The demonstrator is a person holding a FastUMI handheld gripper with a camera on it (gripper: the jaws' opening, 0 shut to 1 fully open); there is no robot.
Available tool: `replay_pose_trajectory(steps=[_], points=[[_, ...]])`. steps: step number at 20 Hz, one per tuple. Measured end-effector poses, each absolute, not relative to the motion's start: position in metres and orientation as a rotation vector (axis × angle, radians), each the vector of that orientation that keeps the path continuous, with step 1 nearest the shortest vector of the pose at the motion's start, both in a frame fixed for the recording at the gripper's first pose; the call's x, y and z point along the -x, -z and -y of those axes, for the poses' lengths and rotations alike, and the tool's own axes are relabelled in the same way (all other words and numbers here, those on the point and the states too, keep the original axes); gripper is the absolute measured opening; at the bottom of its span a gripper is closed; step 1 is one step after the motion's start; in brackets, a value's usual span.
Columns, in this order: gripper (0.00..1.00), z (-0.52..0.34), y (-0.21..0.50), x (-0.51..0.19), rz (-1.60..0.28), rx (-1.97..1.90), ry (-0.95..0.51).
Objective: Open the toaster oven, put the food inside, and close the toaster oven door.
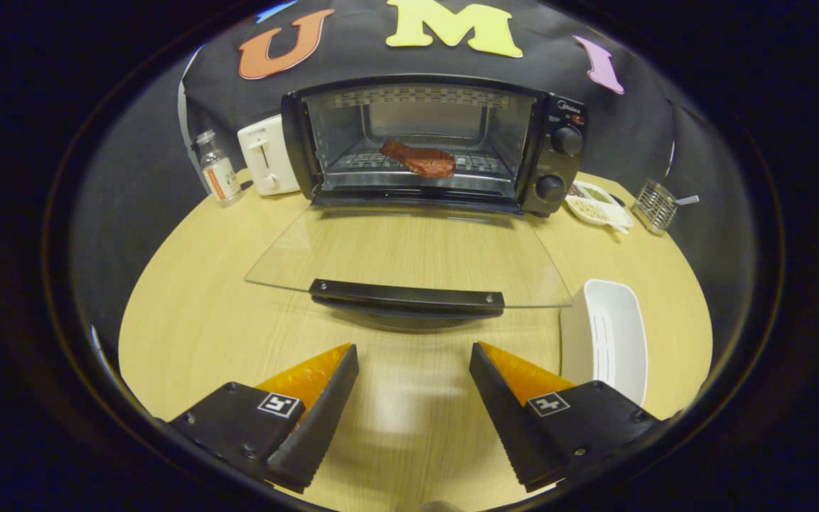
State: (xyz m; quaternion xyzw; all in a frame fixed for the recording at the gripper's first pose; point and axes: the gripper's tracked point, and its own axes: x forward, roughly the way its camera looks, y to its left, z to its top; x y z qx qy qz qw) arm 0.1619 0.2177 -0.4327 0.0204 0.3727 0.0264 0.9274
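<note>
Gripper: fingers wide apart, holding nothing.
Door: lying flat, handle just ahead of the fingers.
Food: on the oven rack.
Tray: beside the door's right edge.

A light wooden table carries a black toaster oven at its back edge, flanked by a white toaster and small bottle. A white tray sits near the right edge; a divided dish and wire basket occupy the back right corner.
</note>
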Motion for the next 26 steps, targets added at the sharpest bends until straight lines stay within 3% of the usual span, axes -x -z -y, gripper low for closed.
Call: replay_pose_trajectory(steps=[12, 26], points=[[1.0, -0.22, 0.44, -0.187, -0.78, -0.074, -0.032], [1.0, -0.209, 0.331, -0.235, -0.628, -0.076, -0.021]])
